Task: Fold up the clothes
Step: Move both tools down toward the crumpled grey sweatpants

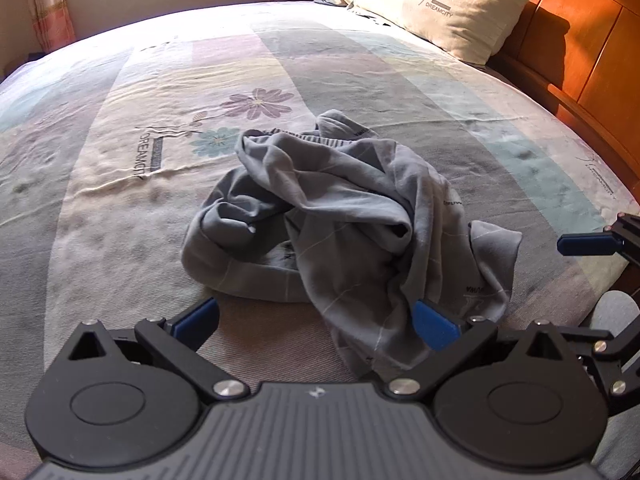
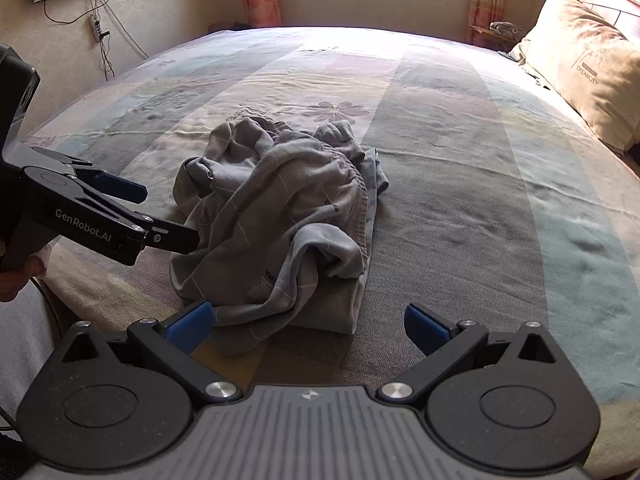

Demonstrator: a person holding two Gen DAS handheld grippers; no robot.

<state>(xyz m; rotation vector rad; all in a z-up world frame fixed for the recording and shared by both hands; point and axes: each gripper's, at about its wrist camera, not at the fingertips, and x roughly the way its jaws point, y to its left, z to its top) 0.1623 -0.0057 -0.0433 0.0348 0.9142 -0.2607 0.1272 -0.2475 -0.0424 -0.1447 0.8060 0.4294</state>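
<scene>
Where folds overlap, grey garment (image 1: 340, 216) (type unclear).

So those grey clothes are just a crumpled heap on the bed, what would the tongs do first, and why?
Probably close the left tongs on the near hem of the grey garment, then lift to shake it out. It lies bunched on the bedsheet, so no fold can start yet. Both tongs are open; the left ones already straddle its near edge, while the right tongs sit just short of it.
</scene>
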